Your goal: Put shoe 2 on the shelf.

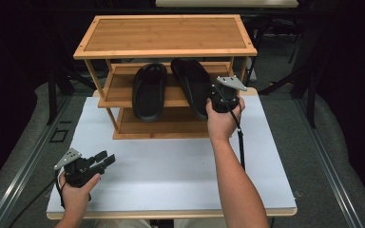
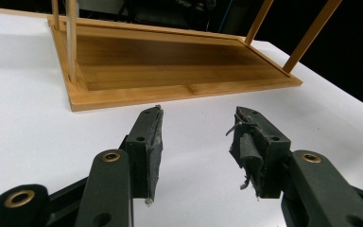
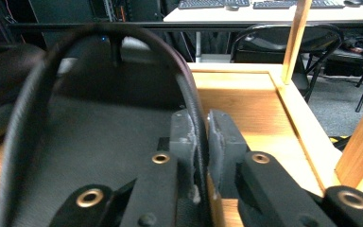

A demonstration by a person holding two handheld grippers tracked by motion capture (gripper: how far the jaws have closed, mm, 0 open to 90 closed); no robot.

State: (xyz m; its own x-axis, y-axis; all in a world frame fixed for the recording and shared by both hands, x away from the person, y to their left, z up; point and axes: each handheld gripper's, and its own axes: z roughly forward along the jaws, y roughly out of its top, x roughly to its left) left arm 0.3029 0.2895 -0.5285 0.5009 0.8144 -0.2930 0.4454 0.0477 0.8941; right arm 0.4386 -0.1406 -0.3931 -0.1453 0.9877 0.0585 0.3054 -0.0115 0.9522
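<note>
Two black slippers sit on the middle shelf of a bamboo rack [image 1: 165, 51]. The left slipper [image 1: 149, 90] lies flat. The right slipper [image 1: 191, 85] is tilted, its heel end sticking out over the shelf's front. My right gripper [image 1: 214, 100] is shut on that slipper's rim [image 3: 194, 127], which is pinched between the two pads in the right gripper view. My left gripper [image 1: 105, 159] rests low over the white table near its front left, open with nothing between its fingers [image 2: 149, 142], facing the rack's bottom shelf [image 2: 170, 66].
The rack stands at the back of the white table [image 1: 171, 166]; its bottom shelf [image 1: 166, 124] is bare. A rack post [image 3: 297, 38] rises to the right of my right gripper. A dark chair [image 3: 288, 45] and a desk stand beyond the table.
</note>
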